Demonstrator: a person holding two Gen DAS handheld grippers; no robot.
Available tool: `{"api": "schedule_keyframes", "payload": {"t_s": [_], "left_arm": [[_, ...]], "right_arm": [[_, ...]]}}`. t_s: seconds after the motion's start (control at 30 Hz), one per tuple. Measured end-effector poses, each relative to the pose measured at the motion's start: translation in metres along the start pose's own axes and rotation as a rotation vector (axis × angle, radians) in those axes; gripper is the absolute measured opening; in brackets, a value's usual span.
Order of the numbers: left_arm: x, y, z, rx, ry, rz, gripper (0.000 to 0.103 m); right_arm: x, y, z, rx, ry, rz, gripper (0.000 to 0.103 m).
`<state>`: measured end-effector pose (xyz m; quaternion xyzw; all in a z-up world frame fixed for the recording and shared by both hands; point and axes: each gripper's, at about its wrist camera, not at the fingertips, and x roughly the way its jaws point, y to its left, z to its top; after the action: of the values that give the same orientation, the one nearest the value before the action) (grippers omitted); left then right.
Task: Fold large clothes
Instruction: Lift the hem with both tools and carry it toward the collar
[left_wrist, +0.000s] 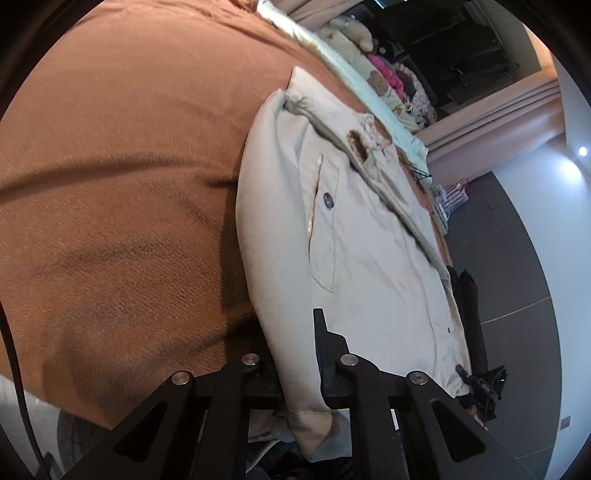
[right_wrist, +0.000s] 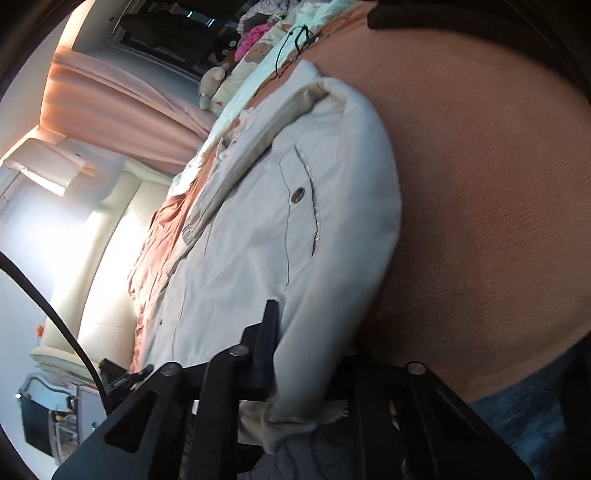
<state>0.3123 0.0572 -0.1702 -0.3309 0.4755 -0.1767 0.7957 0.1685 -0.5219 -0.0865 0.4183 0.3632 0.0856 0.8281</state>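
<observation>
While both the left gripper (left_wrist: 295, 373) and right gripper (right_wrist: 306, 369) clamp the coat (left_wrist: 369, 229) hem at the bed (left_wrist: 129, 147) edge, lift evenly to keep the fold square.

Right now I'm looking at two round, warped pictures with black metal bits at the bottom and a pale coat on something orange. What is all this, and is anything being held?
There is no robot here. A person carries a hand-held pincer with two black fingers in each hand, and each pincer has a wide-angle camera looking along its fingers, hence the round, bent pictures. One picture comes from the left gripper, the other from the right gripper. Both look at the same cream padded coat, with pockets and snap buttons, lying on an orange-brown blanket on a bed. Each pincer is shut on the coat's near padded edge, one at either end. Farther off lie pillows and soft toys. The job is folding the coat.
</observation>
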Motion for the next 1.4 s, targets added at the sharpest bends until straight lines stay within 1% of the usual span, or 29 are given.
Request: {"api": "schedule_keyframes", "payload": {"t_s": [0.1, 0.17, 0.3, 0.4, 0.6, 0.63, 0.8, 0.87, 0.9, 1.03, 1.13, 1.2, 1.3, 1.4], "left_arm": [[-0.011, -0.009, 0.004, 0.009, -0.020, -0.013, 0.010], [-0.024, -0.018, 0.006, 0.023, -0.041, -0.026, 0.010], [-0.048, -0.033, 0.007, 0.051, -0.078, -0.044, 0.009], [-0.069, -0.040, 0.003, 0.059, -0.101, -0.061, 0.009], [-0.117, -0.049, -0.016, 0.081, -0.146, -0.092, 0.009], [-0.124, -0.051, -0.019, 0.085, -0.151, -0.095, 0.009], [-0.155, -0.059, -0.041, 0.105, -0.186, -0.102, 0.009], [-0.166, -0.059, -0.049, 0.102, -0.195, -0.107, 0.009], [-0.170, -0.059, -0.053, 0.101, -0.197, -0.109, 0.009], [-0.189, -0.064, -0.068, 0.119, -0.213, -0.114, 0.009], [-0.202, -0.068, -0.083, 0.124, -0.221, -0.123, 0.009], [-0.213, -0.070, -0.092, 0.132, -0.230, -0.133, 0.009], [-0.226, -0.077, -0.094, 0.151, -0.241, -0.148, 0.009], [-0.230, -0.084, -0.090, 0.162, -0.250, -0.154, 0.009]], "right_arm": [[-0.026, 0.015, 0.001, -0.017, -0.055, 0.024, 0.006], [-0.039, 0.025, 0.000, -0.031, -0.075, 0.039, 0.005], [-0.058, 0.046, -0.006, -0.063, -0.095, 0.068, 0.004], [-0.079, 0.056, -0.017, -0.078, -0.110, 0.098, 0.004], [-0.125, 0.066, -0.050, -0.123, -0.139, 0.160, 0.004], [-0.127, 0.063, -0.053, -0.125, -0.139, 0.162, 0.004], [-0.161, 0.061, -0.084, -0.172, -0.134, 0.171, 0.004], [-0.165, 0.057, -0.084, -0.182, -0.135, 0.170, 0.004], [-0.172, 0.057, -0.089, -0.188, -0.134, 0.170, 0.004], [-0.176, 0.061, -0.088, -0.205, -0.137, 0.170, 0.004], [-0.172, 0.070, -0.081, -0.211, -0.138, 0.169, 0.004], [-0.183, 0.072, -0.082, -0.211, -0.135, 0.174, 0.004], [-0.190, 0.075, -0.081, -0.225, -0.144, 0.181, 0.004], [-0.192, 0.076, -0.072, -0.237, -0.153, 0.184, 0.004]]}}
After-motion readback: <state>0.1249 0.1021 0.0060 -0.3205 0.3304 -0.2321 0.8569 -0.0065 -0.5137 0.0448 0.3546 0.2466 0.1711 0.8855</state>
